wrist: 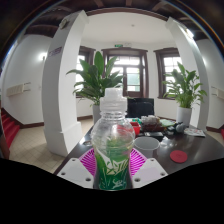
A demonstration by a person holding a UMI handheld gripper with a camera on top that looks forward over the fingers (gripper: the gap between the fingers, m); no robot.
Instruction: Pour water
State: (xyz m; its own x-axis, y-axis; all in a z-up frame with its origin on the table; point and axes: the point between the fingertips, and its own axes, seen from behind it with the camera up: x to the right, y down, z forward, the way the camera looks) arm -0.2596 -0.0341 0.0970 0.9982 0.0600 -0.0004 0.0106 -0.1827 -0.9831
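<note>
A clear plastic bottle (113, 140) with a green label and a white cap stands upright between my fingers, close to the camera. My gripper (112, 162) is shut on the bottle, with the magenta pads (89, 160) pressed against its sides at label height. Beyond the bottle a dark table (190, 152) carries a pale cup (147, 146) just right of the bottle and a red lid (178, 156) further right.
Several small items (152, 124) crowd the table's far part. A large potted plant (98, 80) stands behind the bottle, another plant (186, 88) at the right by a window. White pillars (66, 75) and a red stair rail (8, 128) flank the left.
</note>
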